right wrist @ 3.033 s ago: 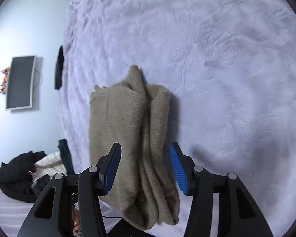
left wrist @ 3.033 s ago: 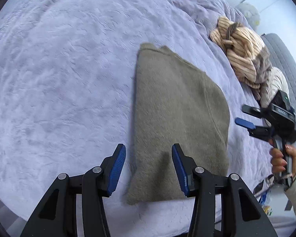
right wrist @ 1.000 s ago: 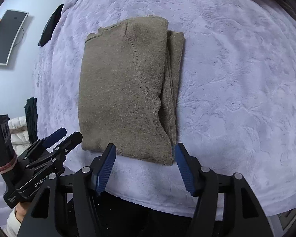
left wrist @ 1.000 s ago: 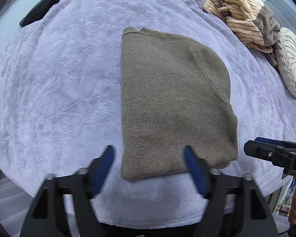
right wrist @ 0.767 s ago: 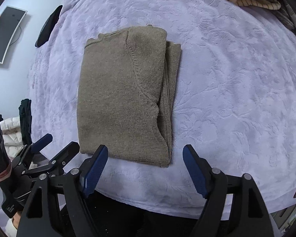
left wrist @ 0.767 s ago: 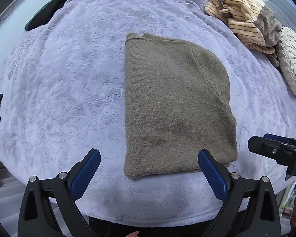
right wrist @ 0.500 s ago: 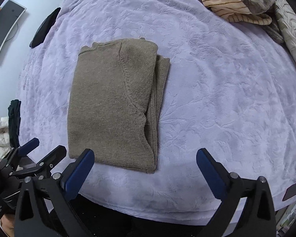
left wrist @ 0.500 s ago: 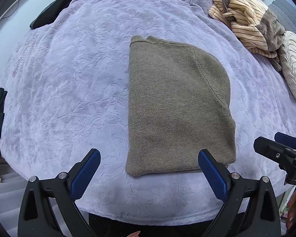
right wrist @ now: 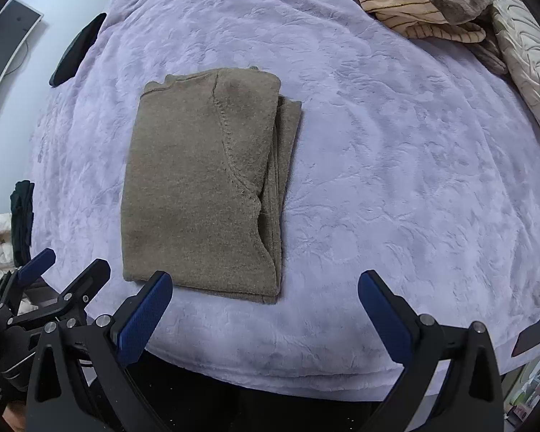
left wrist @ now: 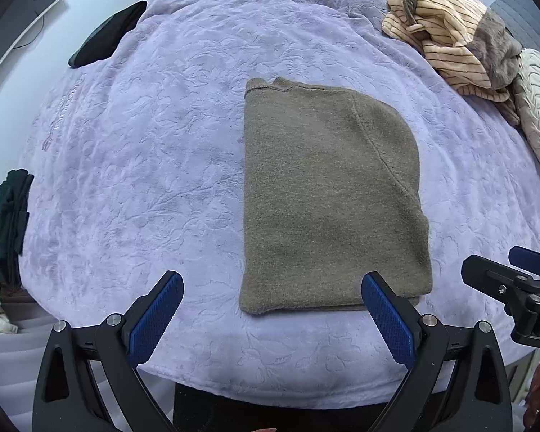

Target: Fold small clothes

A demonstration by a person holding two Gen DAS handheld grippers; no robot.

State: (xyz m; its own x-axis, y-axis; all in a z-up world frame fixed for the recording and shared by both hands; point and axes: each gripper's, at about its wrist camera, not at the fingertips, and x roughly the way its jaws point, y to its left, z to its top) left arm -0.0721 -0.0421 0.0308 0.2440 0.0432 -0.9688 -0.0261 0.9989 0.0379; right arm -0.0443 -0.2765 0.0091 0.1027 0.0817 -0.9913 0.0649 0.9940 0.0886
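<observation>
Item under inspection: one olive-brown knitted sweater, folded into a neat upright rectangle and lying flat near the front edge of a bed covered by a lilac embossed blanket. A raised curved seam runs down its top layer. From the right wrist view, stacked folded layers show along its right-hand edge. Nothing grips or touches the garment.

Left gripper: jaws spread wide, blue pads facing inward, nothing between them. It hangs above the front edge of the bed, pointing down, with the sweater's lower hem just beyond its tips.

Right gripper: jaws likewise spread wide and empty, held over the blanket with the sweater's lower right corner just ahead of its left pad. The two tools sit side by side, each appearing at the edge of the other's view.

Surroundings: a crumpled pile of striped cream clothes at the far right of the bed, a pale quilted cushion beside it, a dark flat object at the far left edge, and a monitor on the wall.
</observation>
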